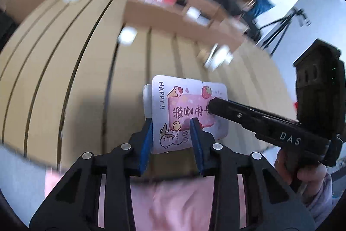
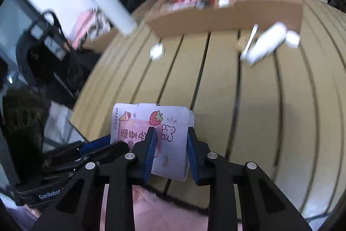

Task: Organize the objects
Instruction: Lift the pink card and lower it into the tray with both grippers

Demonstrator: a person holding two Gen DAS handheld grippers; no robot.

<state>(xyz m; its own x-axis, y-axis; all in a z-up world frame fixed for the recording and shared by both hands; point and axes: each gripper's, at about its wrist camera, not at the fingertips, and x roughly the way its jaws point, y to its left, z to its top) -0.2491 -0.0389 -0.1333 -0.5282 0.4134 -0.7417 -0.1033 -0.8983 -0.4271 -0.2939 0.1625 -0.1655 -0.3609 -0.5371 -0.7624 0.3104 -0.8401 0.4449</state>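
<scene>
**Cartoon card held between two grippers above the slatted table**

The card [image 1: 186,109], a small white one with rounded corners, printed with "HAPPY!!", an ice-cream cone, a strawberry, a rabbit and a pink panel of characters, is up off the tan slatted table [image 1: 71,70], near its front edge. Both tools meet on it. The left gripper [image 1: 172,133] has its blue-padded fingers [image 1: 147,133] either side of the card's near left part; the gap between them is narrow, but I cannot tell from here whether the pads actually press on it. The right gripper [image 2: 170,144] takes the card's right part the same way: one blue finger lies across the pink panel, the other sits at the card's right edge, and again contact is not clear. In the left camera's view the right tool's black finger comes in from the right, its tip touching the pink panel.

A hand [image 1: 302,172] in a pale sleeve wraps the right tool's handle. Pink fabric [image 1: 173,202] shows below the table edge, close to the person.

At the far side of the table stands a long cardboard box [image 2: 227,14] with red packets and small white items inside. A white bottle [image 2: 268,42] lies in front of it to the right, and a small white cap [image 2: 156,51] sits further left. Everything back there is blurred. Beyond the table are dark bags and a tripod [image 1: 279,29].
</scene>
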